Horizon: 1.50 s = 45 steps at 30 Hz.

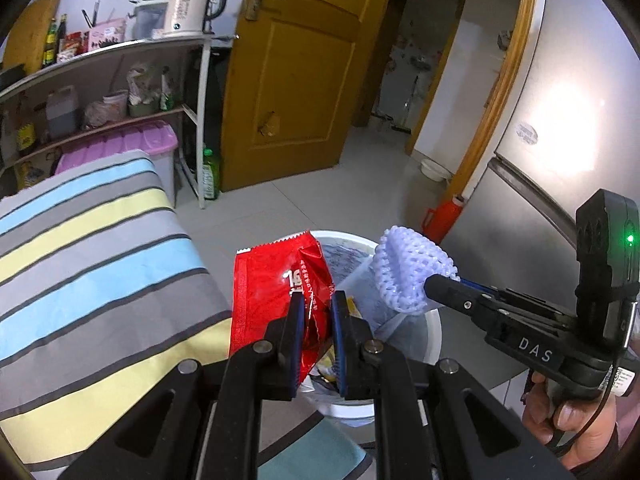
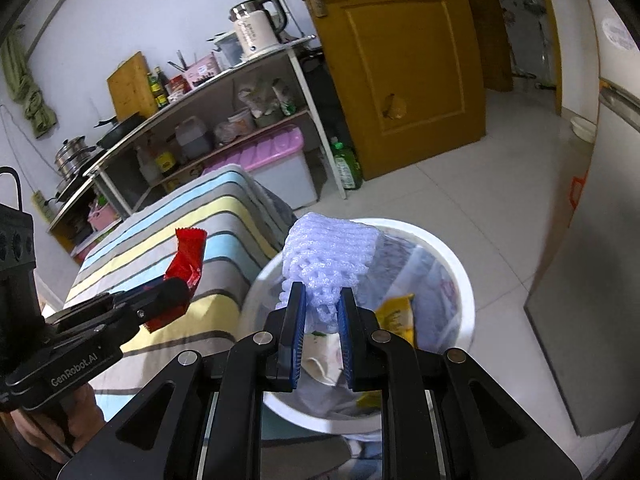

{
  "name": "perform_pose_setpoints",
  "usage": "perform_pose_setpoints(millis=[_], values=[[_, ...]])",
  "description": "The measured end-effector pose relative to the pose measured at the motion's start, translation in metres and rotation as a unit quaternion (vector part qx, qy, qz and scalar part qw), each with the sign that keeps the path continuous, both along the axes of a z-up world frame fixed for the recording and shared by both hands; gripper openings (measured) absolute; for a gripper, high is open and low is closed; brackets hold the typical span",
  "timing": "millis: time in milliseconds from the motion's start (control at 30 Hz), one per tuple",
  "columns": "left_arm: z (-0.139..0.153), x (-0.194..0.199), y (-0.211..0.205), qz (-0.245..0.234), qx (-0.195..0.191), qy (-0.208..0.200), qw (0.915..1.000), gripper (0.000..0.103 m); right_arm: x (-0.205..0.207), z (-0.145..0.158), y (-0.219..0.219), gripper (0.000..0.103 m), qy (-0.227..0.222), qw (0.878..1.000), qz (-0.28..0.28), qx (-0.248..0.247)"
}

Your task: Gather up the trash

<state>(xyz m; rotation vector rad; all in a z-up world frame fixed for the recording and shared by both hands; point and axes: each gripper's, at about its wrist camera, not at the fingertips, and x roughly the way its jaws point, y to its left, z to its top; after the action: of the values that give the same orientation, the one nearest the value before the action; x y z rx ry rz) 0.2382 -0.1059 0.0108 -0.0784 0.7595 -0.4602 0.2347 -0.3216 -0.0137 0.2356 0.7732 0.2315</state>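
A red snack wrapper is clamped between the fingers of the left gripper, which are drawn narrow around its crumpled lower part; the flat upper part of the wrapper stands up above the fingertips. In the right wrist view the same wrapper is seen held just past the striped cloth's near edge, beside the bin. A white foam fruit net is pinched between the blue-padded fingers of the right gripper, also set narrow, with the bulk of the net bulging out above them. Both pieces are held over or at the rim of a white round trash bin, which stands on the pale tiled floor just beside the corner of a counter covered with a striped cloth (grey, blue and yellow bands). The bin is lined with a translucent bag, and a yellow packet together with some pale scraps is seen lying inside it. A hand is seen gripping the handle of the right gripper at the lower right of the left wrist view. Behind the counter, a metal shelf rack carries a white electric kettle, bottles and packets, and a yellow wooden door stands open next to it.
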Motion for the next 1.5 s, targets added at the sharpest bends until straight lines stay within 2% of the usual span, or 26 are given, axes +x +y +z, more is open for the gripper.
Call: perform_pose_setpoints(millis=[200, 367, 433, 867, 1267, 1500], values=[[-0.013, 0.013, -0.015, -0.012, 0.001, 0.018, 0.9998, 0.015, 0.007, -0.011, -0.008, 0.022, 0.016, 1.000, -0.005, 0.001], [-0.015, 0.015, -0.016, -0.011, -0.002, 0.020, 0.9997, 0.017, 0.010, -0.014, -0.011, 0.039, 0.017, 1.000, -0.002, 0.000], [-0.015, 0.014, -0.015, -0.010, -0.004, 0.019, 0.9998, 0.020, 0.009, -0.014, -0.012, 0.040, 0.015, 1.000, -0.002, 0.000], [0.007, -0.014, 0.003, 0.001, -0.015, -0.012, 0.9998, 0.020, -0.020, 0.009, 0.003, 0.040, -0.015, 1.000, 0.004, -0.011], [0.030, -0.070, 0.030, 0.017, -0.021, -0.048, 0.9985, 0.026, -0.078, 0.032, 0.030, 0.040, -0.057, 0.998, 0.018, -0.019], [0.035, -0.106, 0.041, 0.022, -0.016, -0.068, 0.9973, 0.034, -0.119, 0.040, 0.040, 0.040, -0.087, 0.995, 0.012, -0.047]])
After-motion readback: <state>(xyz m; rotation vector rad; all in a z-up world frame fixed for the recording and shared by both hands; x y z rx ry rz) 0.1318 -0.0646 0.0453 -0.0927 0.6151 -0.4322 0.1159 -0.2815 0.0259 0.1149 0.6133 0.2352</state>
